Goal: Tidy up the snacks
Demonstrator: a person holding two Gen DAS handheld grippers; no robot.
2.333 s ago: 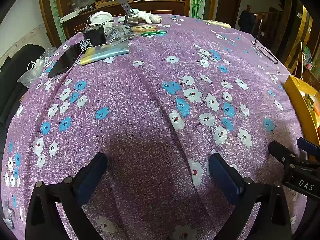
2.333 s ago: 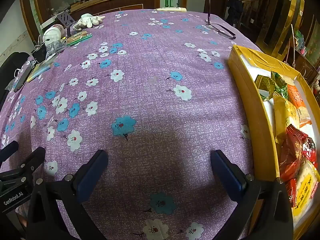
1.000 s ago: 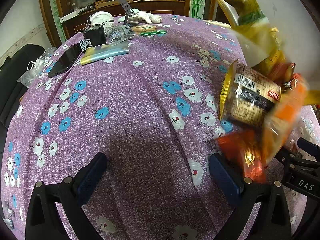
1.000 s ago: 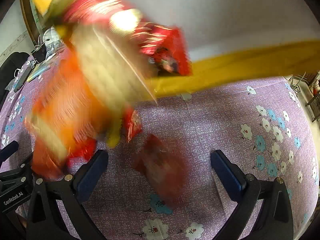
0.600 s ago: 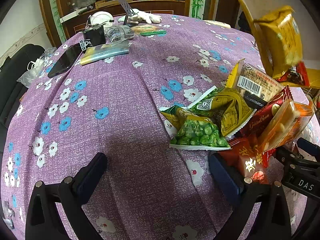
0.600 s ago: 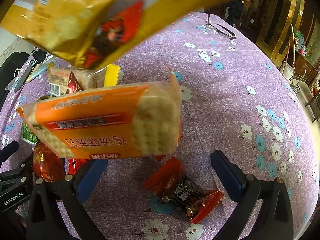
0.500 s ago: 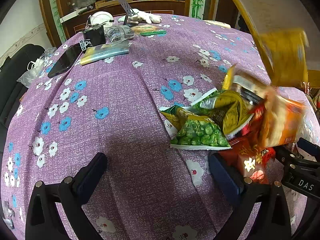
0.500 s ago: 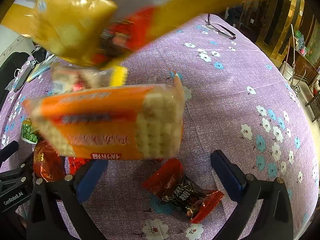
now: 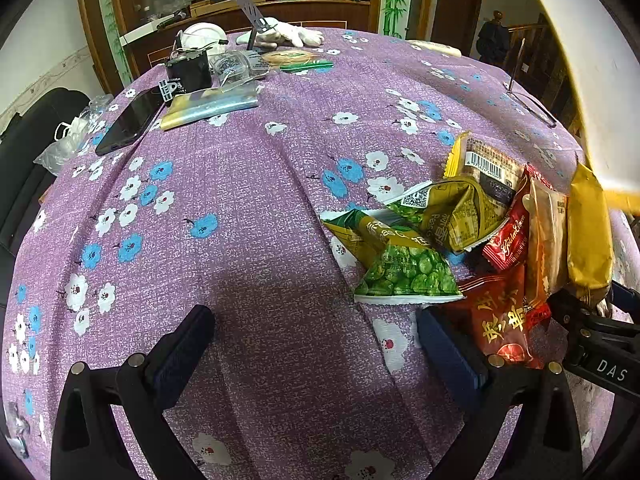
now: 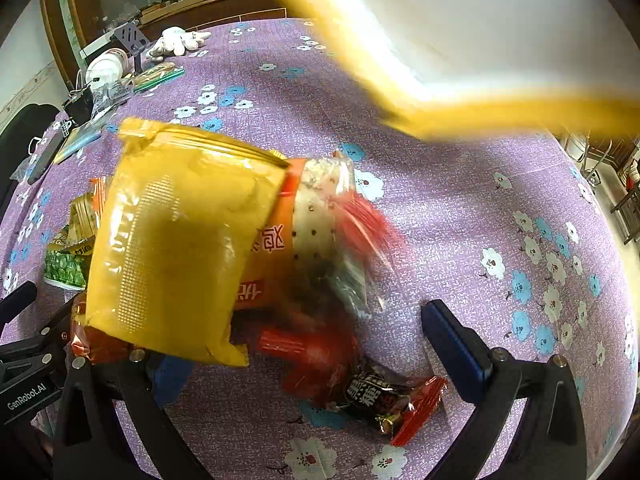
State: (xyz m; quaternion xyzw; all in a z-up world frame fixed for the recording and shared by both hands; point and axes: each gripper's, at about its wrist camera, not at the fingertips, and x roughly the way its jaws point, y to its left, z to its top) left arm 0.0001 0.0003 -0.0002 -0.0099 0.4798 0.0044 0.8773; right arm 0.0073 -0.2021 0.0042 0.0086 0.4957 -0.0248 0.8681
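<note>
Yellow packet [image 10: 176, 236] lies over the right gripper [image 10: 304, 344]; both grippers' jaws gape empty.

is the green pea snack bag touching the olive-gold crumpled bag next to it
Touching. In the left wrist view the green pea snack bag lies against the olive-gold crumpled bag; their wrappers overlap with no purple tablecloth showing between them.

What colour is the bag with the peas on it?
Green and gold, the pea snack bag shows best in the left wrist view.
</note>
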